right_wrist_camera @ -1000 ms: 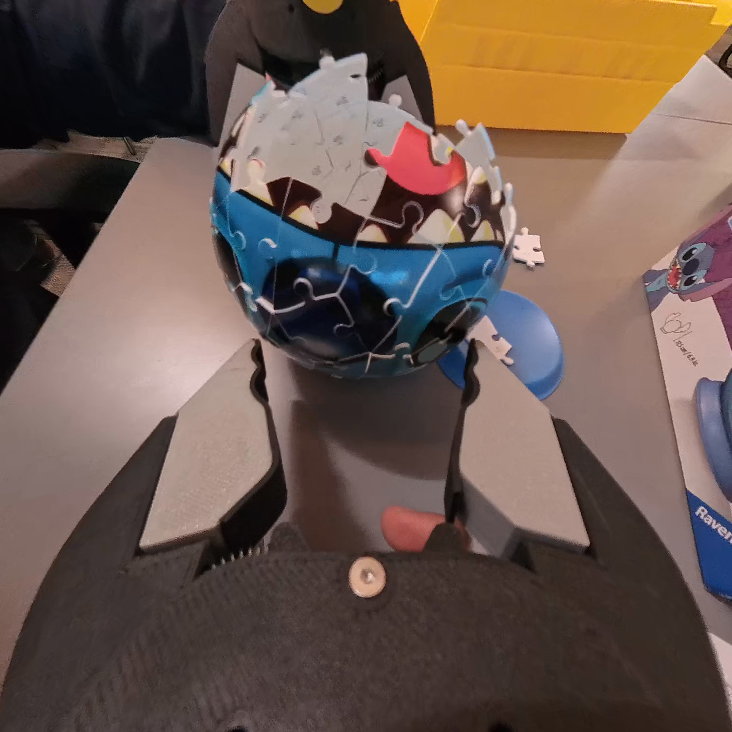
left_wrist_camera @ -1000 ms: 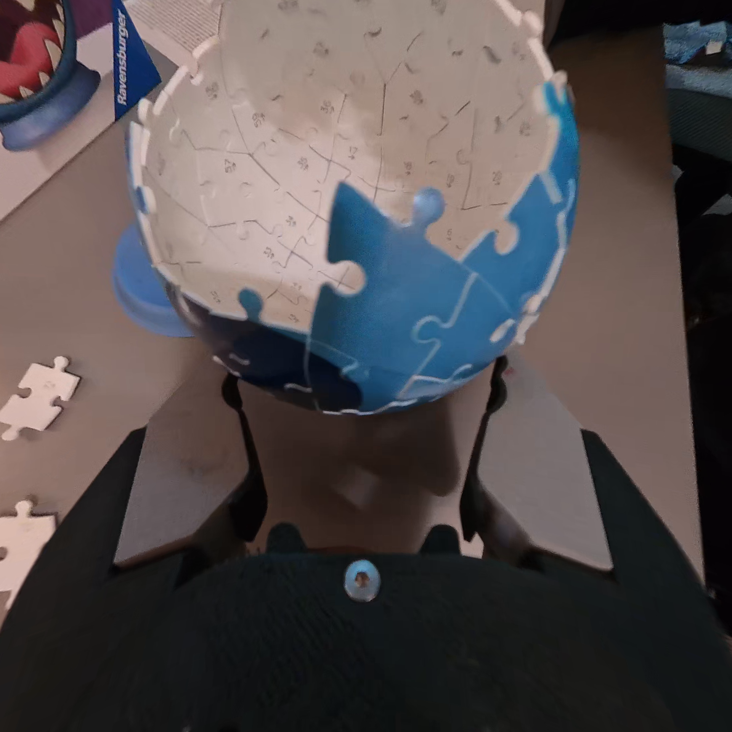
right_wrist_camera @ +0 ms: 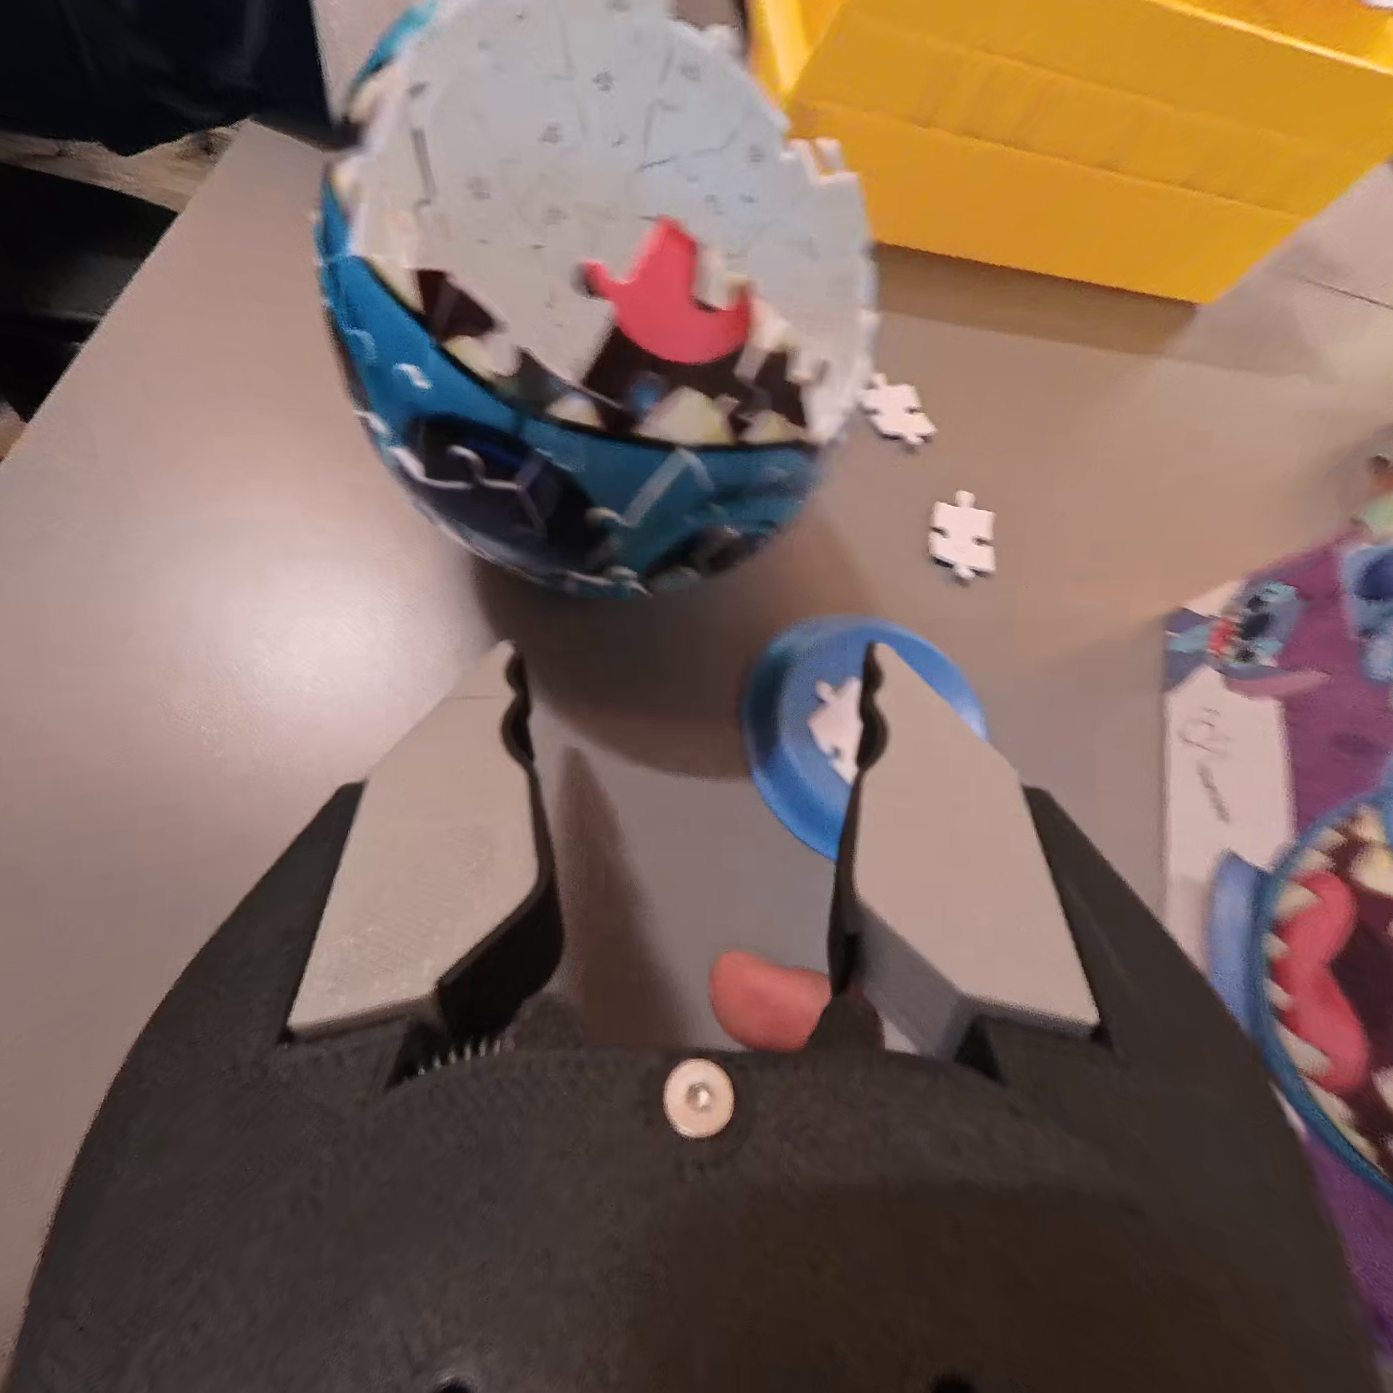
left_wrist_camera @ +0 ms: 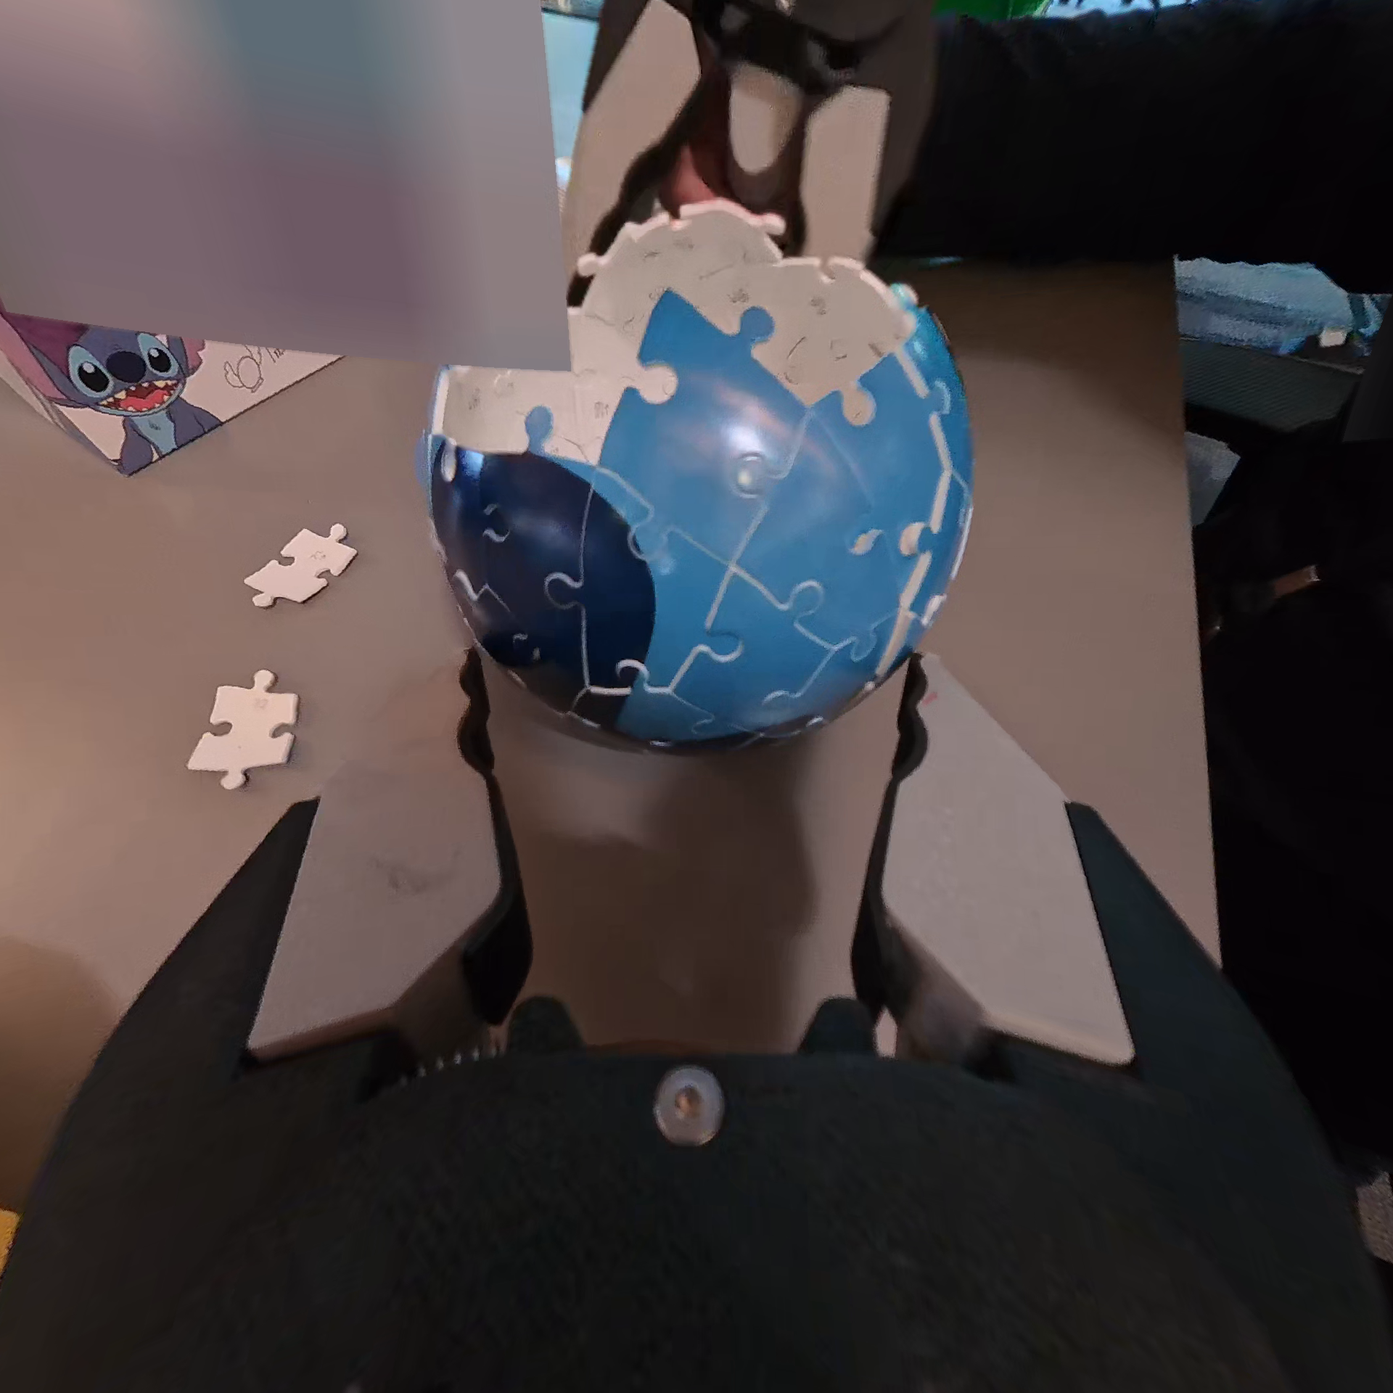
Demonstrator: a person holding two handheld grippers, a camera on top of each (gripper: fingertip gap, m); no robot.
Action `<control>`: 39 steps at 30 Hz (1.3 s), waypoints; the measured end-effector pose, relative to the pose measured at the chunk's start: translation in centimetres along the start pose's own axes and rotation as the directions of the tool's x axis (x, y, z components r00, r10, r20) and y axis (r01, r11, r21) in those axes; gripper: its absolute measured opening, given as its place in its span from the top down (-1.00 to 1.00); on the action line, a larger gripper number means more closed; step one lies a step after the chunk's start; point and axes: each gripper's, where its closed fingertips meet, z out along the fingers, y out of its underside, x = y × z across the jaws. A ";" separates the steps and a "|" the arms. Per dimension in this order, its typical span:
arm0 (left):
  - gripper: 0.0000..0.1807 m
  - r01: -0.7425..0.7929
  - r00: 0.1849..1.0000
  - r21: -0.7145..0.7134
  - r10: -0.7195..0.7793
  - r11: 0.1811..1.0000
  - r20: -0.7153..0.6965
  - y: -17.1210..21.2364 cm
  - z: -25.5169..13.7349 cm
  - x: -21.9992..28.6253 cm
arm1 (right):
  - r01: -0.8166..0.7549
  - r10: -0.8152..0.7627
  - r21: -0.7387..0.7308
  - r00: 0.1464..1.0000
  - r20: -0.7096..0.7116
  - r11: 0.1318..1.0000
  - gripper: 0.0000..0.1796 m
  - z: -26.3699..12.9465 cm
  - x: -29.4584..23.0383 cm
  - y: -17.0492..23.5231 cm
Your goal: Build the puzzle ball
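Only right wrist view shows blue stand [right_wrist_camera: 784,724] near puzzle ball [right_wrist_camera: 595,377]. Left tongs [left_wrist_camera: 687,671] and right tongs [right_wrist_camera: 692,671] both gape empty, level before ball.

Dim indoor light, soft shadows; right wrist view motion-blurred.

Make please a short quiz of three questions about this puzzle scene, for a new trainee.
1. True or false: the left gripper is shut on the half-built blue puzzle ball.
2. How many loose white puzzle pieces lie on the grey table left of the ball in the left wrist view? A) none B) two C) five
3. Fill in: in the right wrist view, one white piece lies in the round blue ___.

Key:
1. False: its jaws stand open, on either side of the ball's near underside.
2. B: one piece and another.
3. Stand. The open right gripper hovers near it.
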 end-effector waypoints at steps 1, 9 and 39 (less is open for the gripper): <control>-0.19 0.002 1.000 0.007 -0.002 1.000 -0.008 0.1 0.0 0.1 | -0.024 0.023 -0.003 1.000 -0.017 1.000 0.21 -0.8 1.0 0.4; -0.19 -0.004 1.000 -0.002 0.004 1.000 -0.012 0.3 0.3 0.3 | -0.174 0.178 -0.211 0.984 -0.001 0.962 0.36 -0.2 5.6 4.0; -0.18 -0.018 1.000 -0.024 0.018 1.000 0.002 0.7 0.3 0.7 | 0.004 -0.033 -0.362 0.997 -0.073 0.932 1.00 -5.7 0.4 5.6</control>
